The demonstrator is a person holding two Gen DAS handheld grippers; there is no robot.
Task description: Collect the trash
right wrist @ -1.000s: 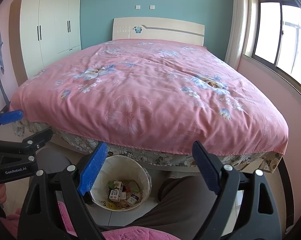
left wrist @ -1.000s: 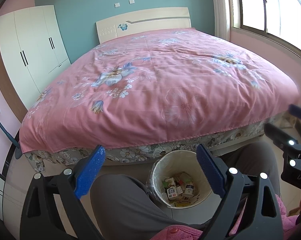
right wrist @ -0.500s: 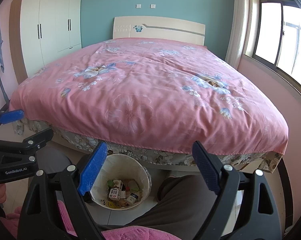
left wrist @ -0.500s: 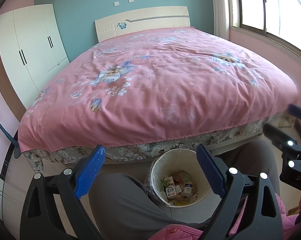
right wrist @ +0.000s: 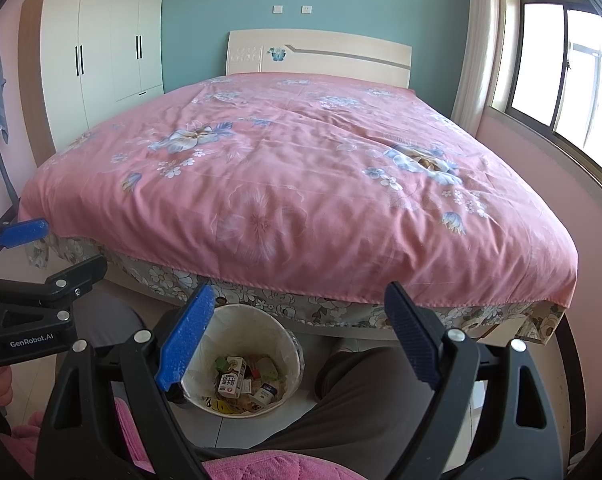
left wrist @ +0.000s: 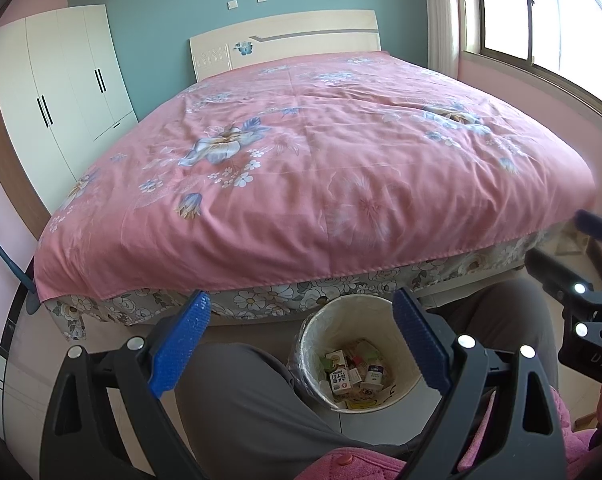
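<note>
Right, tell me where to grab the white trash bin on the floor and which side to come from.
Take the trash bin by its rim, coming from above on the near side: one finger inside the wall, one outside. It stands upright and open-topped between the person's knees, with the bed close behind the far rim. Both the left gripper and the right gripper are open and empty.

Pink floral bed — white wardrobe (probably closed).

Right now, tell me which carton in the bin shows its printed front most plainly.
The white milk carton with dark characters, lying in the middle of the waste bin. The smaller bottle and packets beside it are half buried.
</note>
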